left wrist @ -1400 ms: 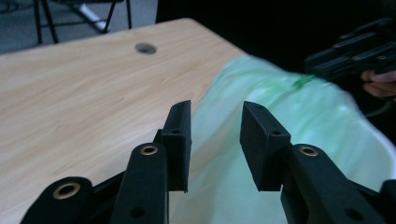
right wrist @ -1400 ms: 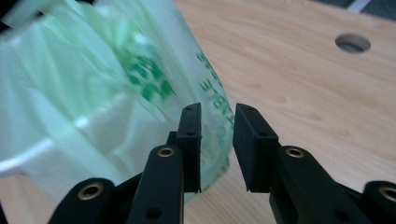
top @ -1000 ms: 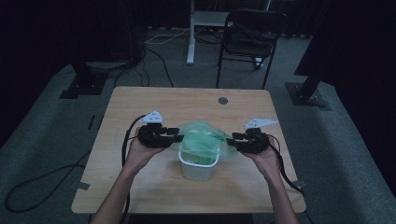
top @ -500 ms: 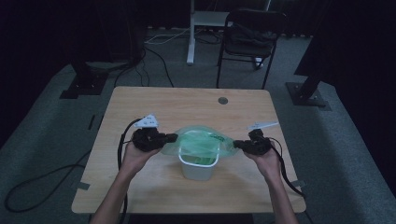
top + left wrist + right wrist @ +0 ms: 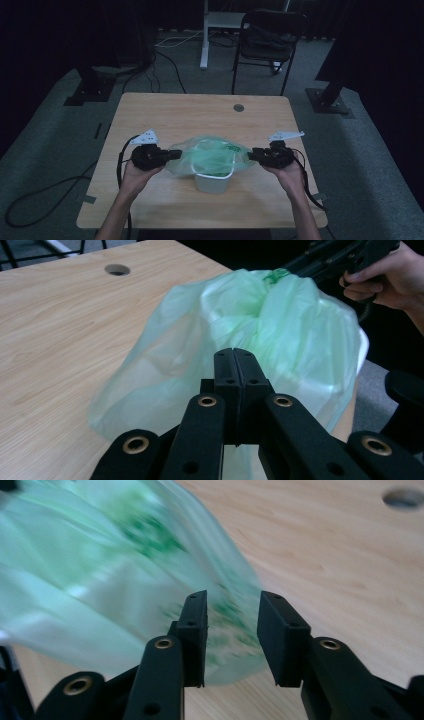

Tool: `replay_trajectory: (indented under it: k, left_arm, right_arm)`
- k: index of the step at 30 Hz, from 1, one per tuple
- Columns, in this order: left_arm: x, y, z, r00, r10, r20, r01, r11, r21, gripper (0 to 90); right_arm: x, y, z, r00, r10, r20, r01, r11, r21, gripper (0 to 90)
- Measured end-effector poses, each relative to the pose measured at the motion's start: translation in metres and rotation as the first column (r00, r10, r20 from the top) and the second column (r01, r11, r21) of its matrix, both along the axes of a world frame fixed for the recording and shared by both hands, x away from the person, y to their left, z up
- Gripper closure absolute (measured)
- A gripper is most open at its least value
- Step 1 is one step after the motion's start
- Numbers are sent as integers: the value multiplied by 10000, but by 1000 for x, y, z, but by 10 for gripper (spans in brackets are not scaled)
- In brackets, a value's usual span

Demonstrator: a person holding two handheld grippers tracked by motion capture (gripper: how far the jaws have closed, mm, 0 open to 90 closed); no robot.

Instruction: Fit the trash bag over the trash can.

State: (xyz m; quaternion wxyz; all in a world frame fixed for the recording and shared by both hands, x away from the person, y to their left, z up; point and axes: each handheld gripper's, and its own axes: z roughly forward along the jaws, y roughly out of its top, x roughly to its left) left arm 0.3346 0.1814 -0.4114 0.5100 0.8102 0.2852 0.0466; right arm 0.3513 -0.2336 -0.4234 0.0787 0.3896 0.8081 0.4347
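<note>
Stretching the green bag over the white bin.
My left hand-held gripper pinches its edge taut; my right hand-held gripper has just been opening, film between its jaws.

Two matte black two-jaw grippers: left gripper, right gripper. Brass-ringed pivot holes, small dark screws, grey three-cornered top plates, trailing black cables. Bare forearms, no sleeves.

bag over tub, on table
</note>
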Motion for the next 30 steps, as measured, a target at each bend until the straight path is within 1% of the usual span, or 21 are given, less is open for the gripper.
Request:
replay_trajectory:
  k: [1, 3, 6, 9, 10, 11, 14, 15, 16, 17, 20, 22, 24, 26, 28, 30]
  left_arm:
    - [-1, -2, 0, 10000, -73, 5, 73, 10000, -1, 900]
    - [-3, -7, 0, 9998, -199, 9, 199, 9998, 63, 900]
    - [-6, -12, -2, 9994, -343, -32, 343, 9994, 109, 900]
    - [-8, -15, -4, 9991, -418, -47, 419, 9991, 114, 900]
    - [-9, -15, -5, 9990, -446, -64, 447, 9989, 116, 900]
    - [-10, -16, -6, 9990, -446, -71, 446, 9990, 81, 900]
    - [-15, -15, -10, 9991, -414, 9, 414, 9991, 37, 900]
    - [-17, -13, -12, 9994, -342, 22, 342, 9994, -37, 900]
    - [-18, -10, -14, 9995, -308, -69, 307, 9993, -208, 900]
    - [-19, -6, -17, 9996, -246, -140, 240, 9991, -360, 900]
    - [-24, 3, -21, 9996, -86, -261, 70, 9982, -595, 900]
    - [-29, 6, -21, 9998, -5, -222, -8, 9985, -553, 900]
    - [-34, 9, -21, 9998, -17, -197, 5, 9983, -578, 900]
    - [-38, 10, -21, 9997, -111, -237, 96, 9979, -640, 900]
    - [-40, 9, -22, 9995, -188, -270, 170, 9976, -676, 900]
    - [-44, 3, -28, 9983, -407, -420, 384, 9978, -549, 900]
  right_arm:
    - [-2, 4, 4, 9998, 147, 139, -146, 9999, -46, 611]
    - [-6, 11, 10, 9968, 684, 414, -683, 9977, -41, 577]
    - [-10, 22, 14, 9905, 1262, 554, -1249, 9918, -264, 555]
    - [-8, 29, 13, 9888, 1419, 462, -1400, 9893, -410, 557]
    - [-7, 31, 11, 9888, 1431, 423, -1410, 9888, -483, 587]
    - [-7, 32, 10, 9885, 1470, 346, -1448, 9877, -594, 656]
    - [-7, 33, 7, 9874, 1576, 172, -1557, 9843, -836, 816]
    - [-8, 33, 7, 9871, 1596, 141, -1578, 9837, -867, 854]
    - [-9, 32, 6, 9873, 1577, 174, -1556, 9838, -894, 889]
    - [-10, 30, 7, 9885, 1500, 190, -1477, 9850, -894, 898]
    - [-15, 23, 7, 9906, 1361, 139, -1344, 9870, -886, 899]
    - [-19, 19, 8, 9902, 1389, 119, -1374, 9868, -857, 899]
    - [-23, 16, 8, 9890, 1479, 96, -1468, 9865, -724, 899]
    - [-28, 14, 7, 9868, 1618, 51, -1611, 9849, -640, 898]
    - [-33, 14, 5, 9845, 1753, -59, -1753, 9823, -665, 899]
    - [-36, 15, 2, 9811, 1927, -189, -1936, 9779, -786, 898]
